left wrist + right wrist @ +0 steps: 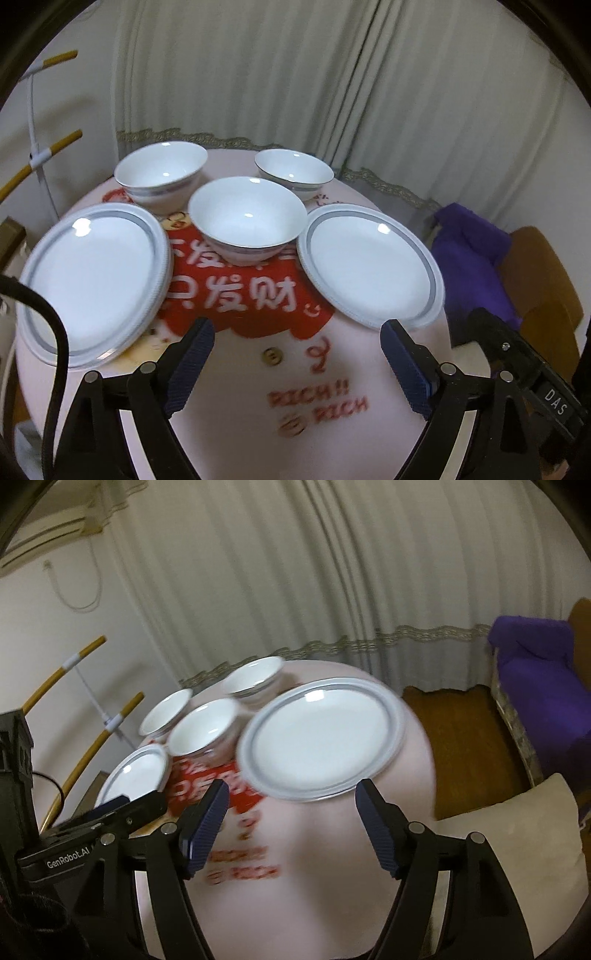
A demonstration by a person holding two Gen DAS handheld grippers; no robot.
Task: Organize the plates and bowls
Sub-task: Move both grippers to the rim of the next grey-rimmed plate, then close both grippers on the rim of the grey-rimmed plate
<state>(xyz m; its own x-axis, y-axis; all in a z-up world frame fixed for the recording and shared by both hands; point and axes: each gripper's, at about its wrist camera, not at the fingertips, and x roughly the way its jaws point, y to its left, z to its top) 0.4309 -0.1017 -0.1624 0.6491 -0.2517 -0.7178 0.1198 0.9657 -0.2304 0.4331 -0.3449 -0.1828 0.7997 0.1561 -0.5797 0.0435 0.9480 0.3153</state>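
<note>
Three white bowls with grey bands stand on the pink table: the back left bowl (160, 177) (166, 712), the back right bowl (295, 173) (253, 675) and the middle bowl (247, 221) (203, 731). A stack of white plates (96, 280) (135, 775) lies on the left. A single plate (369, 262) (321, 738) lies on the right. My left gripper (297, 332) is open and empty above the table's near part. My right gripper (291, 794) is open and empty just short of the right plate's near rim.
The round table (240, 424) has a red printed patch in its middle. A curtain (295, 74) hangs behind. A purple cloth (469, 251) lies on a wooden chair at the right. A rack with yellow bars (37, 158) stands at the left. A beige cushion (517, 849) lies at the right.
</note>
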